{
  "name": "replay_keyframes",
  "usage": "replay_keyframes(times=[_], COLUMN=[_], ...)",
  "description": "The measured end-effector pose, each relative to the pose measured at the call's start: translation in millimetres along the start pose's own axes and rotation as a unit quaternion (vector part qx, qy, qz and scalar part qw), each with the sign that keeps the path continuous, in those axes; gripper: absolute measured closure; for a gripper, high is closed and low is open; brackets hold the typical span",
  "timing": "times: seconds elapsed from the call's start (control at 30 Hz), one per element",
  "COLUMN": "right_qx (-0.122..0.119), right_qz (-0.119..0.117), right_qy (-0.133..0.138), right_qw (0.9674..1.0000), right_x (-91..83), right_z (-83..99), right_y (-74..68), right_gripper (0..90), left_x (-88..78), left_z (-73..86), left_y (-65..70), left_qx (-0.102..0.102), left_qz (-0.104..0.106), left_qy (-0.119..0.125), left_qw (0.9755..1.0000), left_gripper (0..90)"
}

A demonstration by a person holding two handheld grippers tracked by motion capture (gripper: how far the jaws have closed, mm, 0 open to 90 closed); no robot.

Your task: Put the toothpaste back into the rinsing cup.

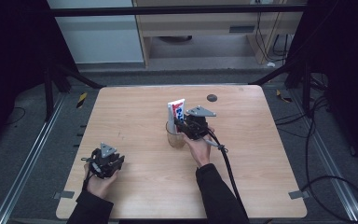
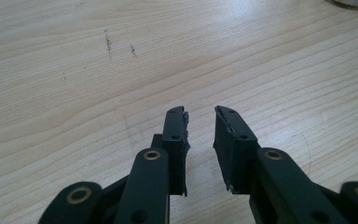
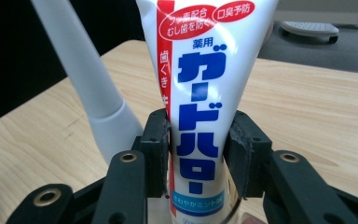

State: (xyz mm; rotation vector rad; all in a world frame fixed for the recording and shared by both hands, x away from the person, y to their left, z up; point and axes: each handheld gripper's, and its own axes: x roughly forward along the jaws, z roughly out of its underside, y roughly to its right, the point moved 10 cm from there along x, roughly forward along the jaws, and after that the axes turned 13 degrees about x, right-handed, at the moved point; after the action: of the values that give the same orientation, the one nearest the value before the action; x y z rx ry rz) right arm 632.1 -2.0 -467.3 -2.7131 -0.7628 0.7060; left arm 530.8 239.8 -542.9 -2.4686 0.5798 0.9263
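Note:
A white toothpaste tube with blue and red print stands upright in a clear cup near the middle of the table. My right gripper reaches it from the right. In the right gripper view the tube stands between the two jaws, whose pads lie close on both sides without pinching it. A white rounded handle leans just left of the tube. My left gripper rests at the front left of the table, open, with bare wood between its jaws.
A dark round spot marks the wooden table behind the cup. The right gripper's cable trails toward the front edge. The cup's rim peeks in at the top right of the left gripper view.

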Motion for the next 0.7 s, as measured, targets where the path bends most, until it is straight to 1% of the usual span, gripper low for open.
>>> replay_keyframes(times=[0.13, 0.23, 0.3, 0.37, 0.4, 0.43, 0.47, 0.5, 0.6, 0.7], right_qx=[-0.005, -0.009, -0.015, -0.019, -0.018, -0.019, -0.012, -0.008, -0.016, -0.019], right_qz=[-0.001, 0.0, 0.004, 0.005, 0.004, 0.004, -0.002, -0.006, 0.001, 0.006], right_qy=[-0.005, -0.017, -0.025, -0.032, -0.031, -0.018, -0.008, -0.004, -0.002, -0.011], right_qw=[1.0, 0.9998, 0.9996, 0.9993, 0.9993, 0.9996, 0.9999, 0.9999, 0.9999, 0.9997], right_x=[-2.7, -4.5, -5.7, -7.2, -8.6, -12.3, -17.0, -21.6, -34.3, -45.4], right_z=[3.0, 6.4, 8.8, 10.9, 10.8, 7.3, 2.3, -2.2, -11.0, -10.1], right_y=[1.1, 0.7, 1.1, 1.4, 1.5, 2.2, 1.8, 1.6, 4.2, 10.8], right_gripper=[61.6, 60.5, 59.4, 56.9, 60.3, 64.2, 64.7, 64.8, 63.4, 60.7], left_x=[0.0, -0.1, -0.1, 0.0, 0.2, 0.4, 0.5, 0.5, -0.1, -0.2], left_z=[0.0, 0.0, 0.0, 0.0, 0.1, 0.2, 0.2, 0.3, -0.1, -0.2], left_y=[0.1, 0.2, 0.2, 0.3, 0.4, 0.5, 0.6, 0.8, 1.2, 1.5], left_qx=[0.0, 0.0, 0.0, 0.0, 0.0, 0.0, 0.0, 0.0, 0.001, 0.001], left_qz=[0.0, 0.0, 0.0, 0.0, 0.0, 0.0, 0.0, 0.001, 0.0, 0.0], left_qy=[0.0, 0.0, 0.0, 0.0, 0.0, -0.001, -0.001, -0.001, 0.0, -0.001], left_qw=[1.0, 1.0, 1.0, 1.0, 1.0, 1.0, 1.0, 1.0, 1.0, 1.0], left_gripper=[73.2, 73.2, 73.2, 73.2, 73.2, 73.2, 73.2, 73.2, 73.1, 73.1])
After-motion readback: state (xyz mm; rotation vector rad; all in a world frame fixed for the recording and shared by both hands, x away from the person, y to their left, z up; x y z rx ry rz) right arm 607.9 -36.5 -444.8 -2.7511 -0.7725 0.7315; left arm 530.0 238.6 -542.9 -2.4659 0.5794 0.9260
